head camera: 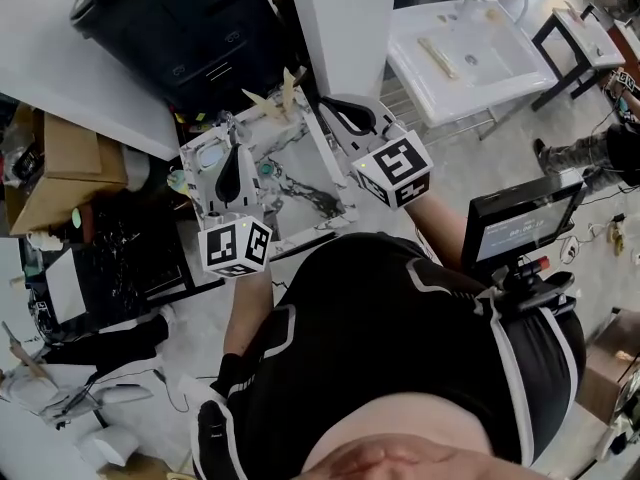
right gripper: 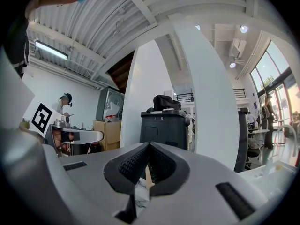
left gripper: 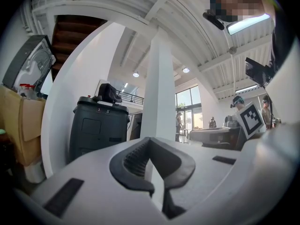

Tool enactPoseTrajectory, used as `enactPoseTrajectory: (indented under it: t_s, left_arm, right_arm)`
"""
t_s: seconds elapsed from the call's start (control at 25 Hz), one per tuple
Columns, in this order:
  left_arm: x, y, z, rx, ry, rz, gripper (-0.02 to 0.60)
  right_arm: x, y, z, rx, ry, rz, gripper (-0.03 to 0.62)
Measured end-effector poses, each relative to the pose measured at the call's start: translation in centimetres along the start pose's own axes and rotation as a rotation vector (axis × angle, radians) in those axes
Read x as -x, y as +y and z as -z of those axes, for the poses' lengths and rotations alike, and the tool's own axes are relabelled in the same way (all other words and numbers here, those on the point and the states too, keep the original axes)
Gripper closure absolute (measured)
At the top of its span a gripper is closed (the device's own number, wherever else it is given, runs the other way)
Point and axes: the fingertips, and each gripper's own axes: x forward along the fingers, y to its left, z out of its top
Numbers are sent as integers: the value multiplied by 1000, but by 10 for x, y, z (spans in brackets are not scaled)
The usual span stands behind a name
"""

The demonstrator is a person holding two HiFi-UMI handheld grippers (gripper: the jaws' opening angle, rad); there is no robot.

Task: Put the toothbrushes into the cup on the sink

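Observation:
The white sink (head camera: 470, 53) stands far off at the upper right of the head view, and a pale long item (head camera: 438, 56) lies on its top. I cannot make out a cup there. My left gripper (head camera: 235, 173) and right gripper (head camera: 345, 118) are held close in front of the body, level and pointing forward, well short of the sink. In the left gripper view the left gripper (left gripper: 150, 139) is shut with nothing between its pads. The right gripper (right gripper: 149, 145) is shut too. A thin pale strip shows behind its pads, and I cannot tell what it is.
A black bin (head camera: 190, 28) and a white pillar (head camera: 340, 28) stand straight ahead, the bin (left gripper: 98, 125) filling the middle of both gripper views. Cardboard boxes (head camera: 60, 168) sit at the left. A screen on a stand (head camera: 520, 223) is at the right. Other people stand in the background.

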Motion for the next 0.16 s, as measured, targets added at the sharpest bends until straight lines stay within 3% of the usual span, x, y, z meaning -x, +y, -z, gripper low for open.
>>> enactPoseTrajectory:
  t_s: [0.16]
  left_arm:
    - [3, 2, -1, 0, -4, 4, 577]
  right_arm:
    - [0, 4, -4, 6, -18, 7, 571]
